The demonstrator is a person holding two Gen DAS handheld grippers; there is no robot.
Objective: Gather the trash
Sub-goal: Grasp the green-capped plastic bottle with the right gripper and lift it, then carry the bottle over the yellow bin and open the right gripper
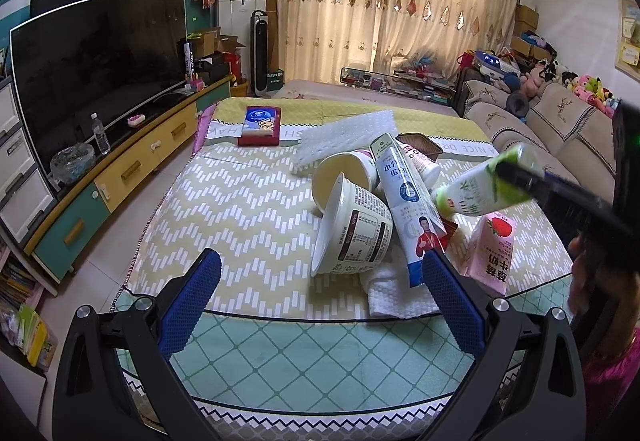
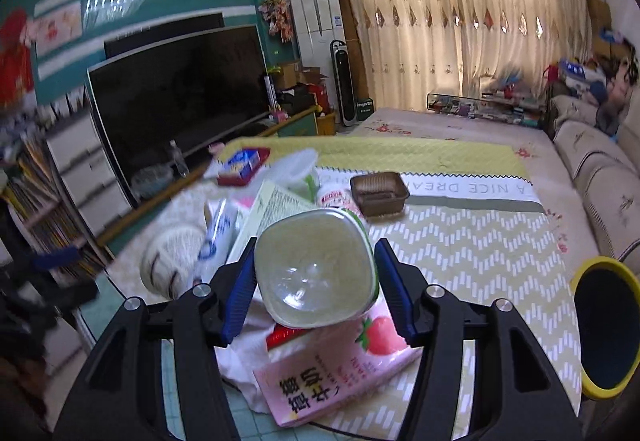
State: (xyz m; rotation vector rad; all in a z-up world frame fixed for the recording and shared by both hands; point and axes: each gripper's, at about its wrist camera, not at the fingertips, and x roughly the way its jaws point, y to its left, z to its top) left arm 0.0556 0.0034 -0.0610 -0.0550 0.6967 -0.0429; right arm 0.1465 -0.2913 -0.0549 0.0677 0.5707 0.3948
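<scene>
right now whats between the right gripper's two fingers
A green-and-white plastic bottle, seen bottom-first in the right wrist view, with both blue fingers pressed on its sides. It hangs above the pink strawberry milk carton. The left wrist view shows it lifted too.

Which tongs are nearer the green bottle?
Right. The right tongs are shut on the green bottle, lifted above the pink carton. The left tongs sit open, low beside the trash pile.

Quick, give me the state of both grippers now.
Left gripper: open, holding nothing, above the table's near edge.
Right gripper: closed on the green bottle, lifted off the pile.
</scene>
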